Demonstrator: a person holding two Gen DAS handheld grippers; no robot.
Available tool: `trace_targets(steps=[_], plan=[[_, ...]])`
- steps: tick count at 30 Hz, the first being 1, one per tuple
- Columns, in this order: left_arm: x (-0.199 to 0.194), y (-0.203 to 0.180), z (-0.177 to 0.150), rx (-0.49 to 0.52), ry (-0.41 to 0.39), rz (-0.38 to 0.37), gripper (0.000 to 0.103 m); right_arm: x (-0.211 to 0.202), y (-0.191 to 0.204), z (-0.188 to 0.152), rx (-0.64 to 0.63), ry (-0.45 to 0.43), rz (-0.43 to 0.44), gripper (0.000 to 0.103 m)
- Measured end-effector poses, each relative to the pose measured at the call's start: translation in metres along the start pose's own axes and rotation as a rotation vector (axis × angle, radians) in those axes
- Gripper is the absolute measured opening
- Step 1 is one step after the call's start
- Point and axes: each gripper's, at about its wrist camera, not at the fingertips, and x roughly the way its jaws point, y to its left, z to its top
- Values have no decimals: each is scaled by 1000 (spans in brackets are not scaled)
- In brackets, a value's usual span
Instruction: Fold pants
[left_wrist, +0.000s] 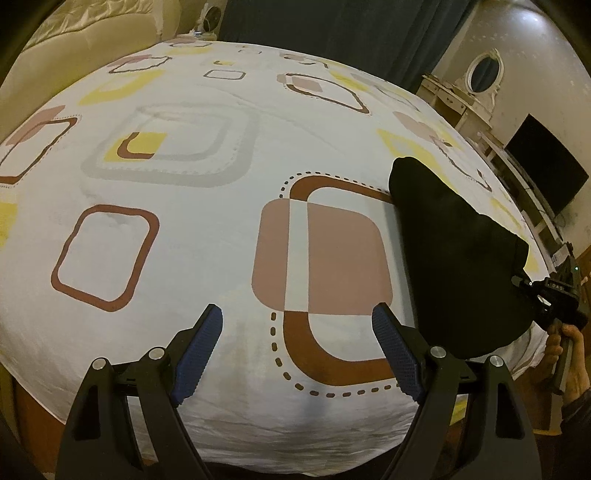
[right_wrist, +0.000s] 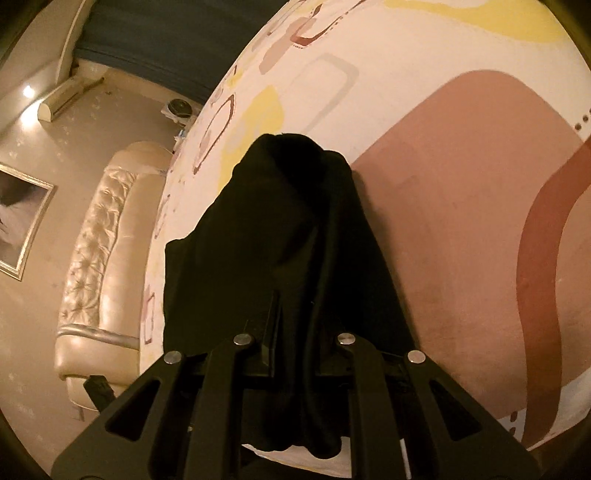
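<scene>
The black pants lie bunched on the right side of the bed, on a white sheet with brown, pink and yellow squares. My left gripper is open and empty, hovering over the sheet's front part, left of the pants. In the right wrist view the pants drape over and between the fingers of my right gripper, which is shut on the fabric. The fingertips are hidden by the cloth. The right gripper also shows in the left wrist view, at the pants' near right end.
The bed sheet fills most of the view. A padded cream headboard stands at one end. A dresser with an oval mirror and a dark screen stand beyond the bed's right side.
</scene>
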Motion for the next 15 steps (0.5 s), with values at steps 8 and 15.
trace_targets(steps=[8, 15], plan=[[1, -1, -2, 7, 7, 4, 82, -1, -4, 0, 30, -3, 34, 12], [2, -4, -4, 13, 14, -4, 82, -13, -17, -6, 58, -25, 56, 14]])
